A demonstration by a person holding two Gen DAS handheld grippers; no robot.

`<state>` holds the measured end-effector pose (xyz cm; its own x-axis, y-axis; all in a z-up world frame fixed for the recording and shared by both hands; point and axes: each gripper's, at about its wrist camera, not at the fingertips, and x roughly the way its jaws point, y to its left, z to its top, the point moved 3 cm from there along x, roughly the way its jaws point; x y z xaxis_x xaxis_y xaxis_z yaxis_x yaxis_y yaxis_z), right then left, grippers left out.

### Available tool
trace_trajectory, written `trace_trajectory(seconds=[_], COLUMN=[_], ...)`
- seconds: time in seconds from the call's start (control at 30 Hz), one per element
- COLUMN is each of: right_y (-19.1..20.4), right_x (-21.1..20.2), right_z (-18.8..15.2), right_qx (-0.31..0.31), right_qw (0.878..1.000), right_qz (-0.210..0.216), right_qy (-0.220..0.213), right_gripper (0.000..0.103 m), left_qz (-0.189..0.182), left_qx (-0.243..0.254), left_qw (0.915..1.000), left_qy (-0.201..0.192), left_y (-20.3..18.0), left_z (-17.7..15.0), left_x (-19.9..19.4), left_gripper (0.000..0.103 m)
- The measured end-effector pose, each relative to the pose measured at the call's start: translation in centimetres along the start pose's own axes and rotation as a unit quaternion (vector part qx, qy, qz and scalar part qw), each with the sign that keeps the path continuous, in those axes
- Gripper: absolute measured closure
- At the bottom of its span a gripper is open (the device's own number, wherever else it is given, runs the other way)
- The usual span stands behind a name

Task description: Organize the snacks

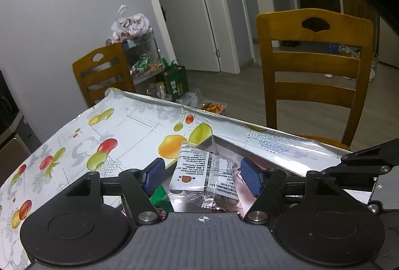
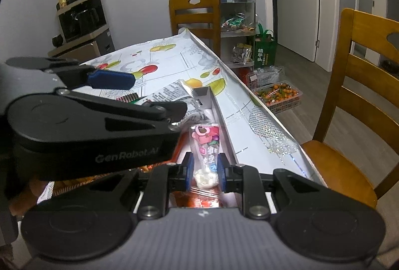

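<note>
My left gripper (image 1: pixel 203 176) is open over a shallow box (image 1: pixel 225 142) on the table. Between its blue pads lies a clear snack packet with a white printed label (image 1: pixel 199 174), not gripped. A green wrapper (image 1: pixel 159 196) lies beside it. My right gripper (image 2: pixel 204 170) is shut on a pink bear-print snack packet (image 2: pixel 205 142) and holds it over the same box (image 2: pixel 212 100). The left gripper (image 2: pixel 112 80) shows in the right wrist view, open above the labelled packet (image 2: pixel 169 92).
The table has a fruit-print cloth (image 1: pixel 99 135). A wooden chair (image 1: pixel 314 70) stands at its far side, another (image 1: pixel 104 70) at the far end. A shelf cart with snack bags (image 2: pixel 237 20), a green bag (image 2: pixel 264 50) and a tray of oranges (image 2: pixel 279 92) are on the floor.
</note>
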<state>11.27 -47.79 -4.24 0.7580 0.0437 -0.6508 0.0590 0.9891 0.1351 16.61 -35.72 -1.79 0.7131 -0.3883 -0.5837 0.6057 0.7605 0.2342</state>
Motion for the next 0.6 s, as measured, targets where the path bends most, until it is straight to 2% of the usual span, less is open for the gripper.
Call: trace_trajectory(seconds=[0.03,0.07,0.13,0.3,0.37,0.43,0.6], right_y=[0.1,0.2,0.4,1.3,1.7,2.0,2.2], right_x=[-0.1,-0.3,-0.8,-2.2,-2.8,-3.5,-5.3], right_z=[-0.1,-0.2,-0.3,-0.5,-0.6,-0.7,-0.6], right_qx=[-0.001,-0.002,-0.001,-0.016,-0.02,-0.019,-0.012], right_qw=[1.0,1.0,1.0,1.0,1.0,0.999,0.999], right_qz=[0.0,0.001,0.008,0.011,0.01,0.013,0.007], right_qy=[0.0,-0.001,-0.006,-0.014,-0.018,-0.024,-0.037], right_gripper=[0.075,0.066,0.05,0.043,0.033,0.028,0.023], left_qz=[0.0,0.001,0.002,-0.001,-0.004,-0.006,-0.013], left_qx=[-0.001,-0.003,-0.009,-0.024,-0.028,-0.032,-0.046], left_qw=[1.0,1.0,0.9999,0.9996,0.9994,0.9992,0.9984], left_qy=[-0.001,-0.002,-0.008,-0.015,-0.019,-0.024,-0.03], left_y=[0.0,0.1,0.2,0.7,0.8,1.0,1.7], left_z=[0.0,0.0,0.0,-0.1,-0.1,-0.3,-0.7], left_x=[-0.1,-0.3,-0.7,-1.8,-2.3,-2.9,-4.3], left_gripper=[0.026,0.019,0.012,0.006,0.004,0.001,0.0])
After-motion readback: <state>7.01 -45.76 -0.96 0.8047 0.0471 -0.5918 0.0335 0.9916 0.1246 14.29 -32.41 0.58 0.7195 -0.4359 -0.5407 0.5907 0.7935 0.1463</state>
